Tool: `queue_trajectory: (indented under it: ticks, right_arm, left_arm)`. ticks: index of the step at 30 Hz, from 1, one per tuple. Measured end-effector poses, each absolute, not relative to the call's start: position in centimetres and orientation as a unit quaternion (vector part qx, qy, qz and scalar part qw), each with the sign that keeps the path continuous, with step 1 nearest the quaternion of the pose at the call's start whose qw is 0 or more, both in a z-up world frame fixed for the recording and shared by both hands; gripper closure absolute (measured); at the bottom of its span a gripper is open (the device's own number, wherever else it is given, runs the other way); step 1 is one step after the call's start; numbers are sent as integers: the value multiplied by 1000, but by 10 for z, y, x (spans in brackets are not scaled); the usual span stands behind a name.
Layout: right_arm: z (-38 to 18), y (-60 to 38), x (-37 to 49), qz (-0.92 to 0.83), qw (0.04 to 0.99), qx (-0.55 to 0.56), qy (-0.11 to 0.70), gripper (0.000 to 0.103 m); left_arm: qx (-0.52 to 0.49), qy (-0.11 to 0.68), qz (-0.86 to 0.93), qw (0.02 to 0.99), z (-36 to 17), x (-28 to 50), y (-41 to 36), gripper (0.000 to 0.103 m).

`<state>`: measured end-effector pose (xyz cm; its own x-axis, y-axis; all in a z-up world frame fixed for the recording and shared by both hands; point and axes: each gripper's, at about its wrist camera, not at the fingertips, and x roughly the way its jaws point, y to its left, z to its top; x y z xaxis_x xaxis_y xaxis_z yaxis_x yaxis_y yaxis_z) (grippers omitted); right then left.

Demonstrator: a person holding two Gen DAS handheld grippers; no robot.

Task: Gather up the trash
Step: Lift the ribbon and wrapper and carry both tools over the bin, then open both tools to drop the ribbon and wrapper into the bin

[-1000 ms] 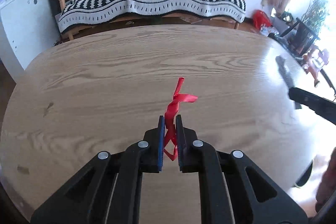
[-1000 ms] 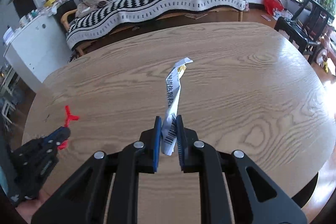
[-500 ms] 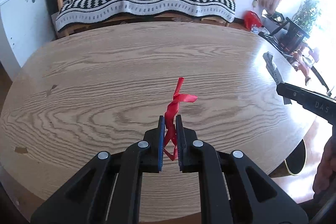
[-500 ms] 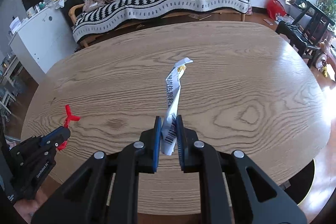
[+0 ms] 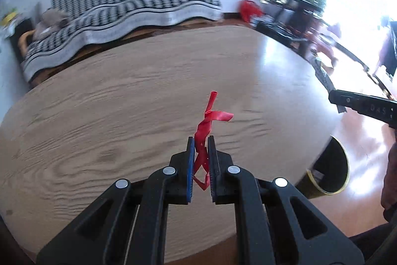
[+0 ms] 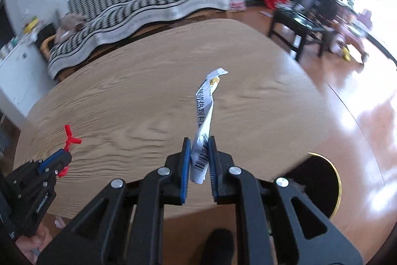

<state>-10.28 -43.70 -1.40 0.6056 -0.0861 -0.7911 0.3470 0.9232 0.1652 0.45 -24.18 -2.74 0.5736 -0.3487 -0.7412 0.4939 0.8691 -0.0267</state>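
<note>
Step in hand, by my reading: carry phase. Both pieces of trash are already picked up and are being taken to the black bin with a yellow rim (image 6: 330, 188), which stands on the floor just past the edge of the wooden table (image 5: 124, 116).

Left gripper (image 5: 201, 160): jaws nearly closed, pinching a red twisted strip (image 5: 207, 123), above the tabletop, well short of the bin.

Right gripper (image 6: 199, 160): jaws nearly closed on a white crumpled wrapper (image 6: 206, 116), closer to the bin.

Next move likely calls for bringing each gripper over the bin mouth, then opening.

Strip: thin, knotted, limp. Wrapper: creased, printed text, barcode at the held end.
</note>
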Motion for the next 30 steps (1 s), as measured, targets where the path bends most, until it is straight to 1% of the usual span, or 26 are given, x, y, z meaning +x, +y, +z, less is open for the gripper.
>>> queue_trajectory:
  ticks: [9,15,23,30]
  right_arm:
    - [-29,-558,-188,-203,855,231,418,88]
    - [-46,-611,-233,-238,828,273,428,88]
    - [-92,-648,-248,-254,780,314,478,88]
    - [-98,-653,-249,-256,771,329,482,88]
  left_arm:
    - [113,402,-346,840,-41,-43,-388,94]
    - [114,418,-400,808,-54,-72,-460,94]
    - [120,462,-430,767,-94,-89,-514,94]
    - [123,484,-431,751,-115,-88,-525,94]
